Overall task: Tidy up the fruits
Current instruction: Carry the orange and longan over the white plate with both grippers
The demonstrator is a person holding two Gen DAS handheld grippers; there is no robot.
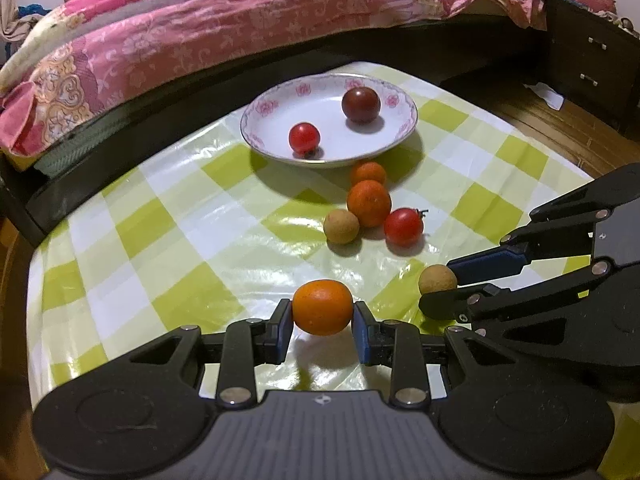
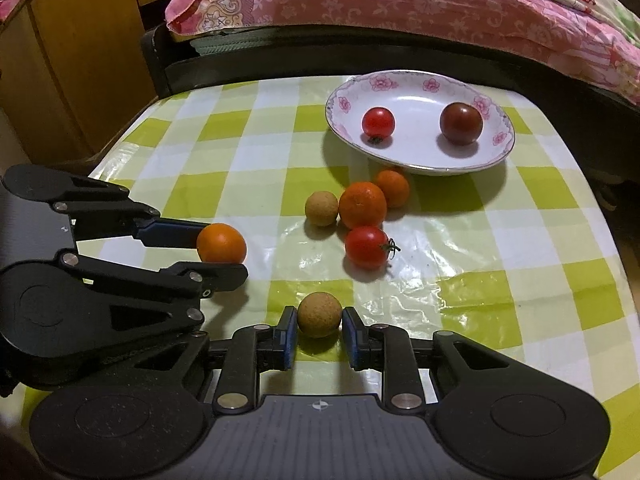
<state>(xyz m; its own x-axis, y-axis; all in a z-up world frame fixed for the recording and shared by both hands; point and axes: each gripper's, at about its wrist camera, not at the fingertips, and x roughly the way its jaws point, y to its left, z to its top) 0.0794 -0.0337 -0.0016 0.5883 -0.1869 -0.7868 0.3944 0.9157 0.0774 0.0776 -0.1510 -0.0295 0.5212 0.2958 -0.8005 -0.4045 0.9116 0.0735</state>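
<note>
Kumquat [image 1: 322,307] clamped between left tongs [image 1: 321,322]

A glossy, wrinkled plastic tablecloth [image 2: 480,280] in a green check is seen. The flowered plate [image 2: 420,160] looks like glazed ceramic. Smooth, shiny skin is shown by the red tomato [image 2: 366,247]; the brown longan [image 2: 319,320] appears matt and rough. The cabinet [image 2: 80,60] is of wood.

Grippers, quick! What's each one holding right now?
Left gripper: closed on a small orange.
Right gripper: closed on a little brown fruit.
</note>
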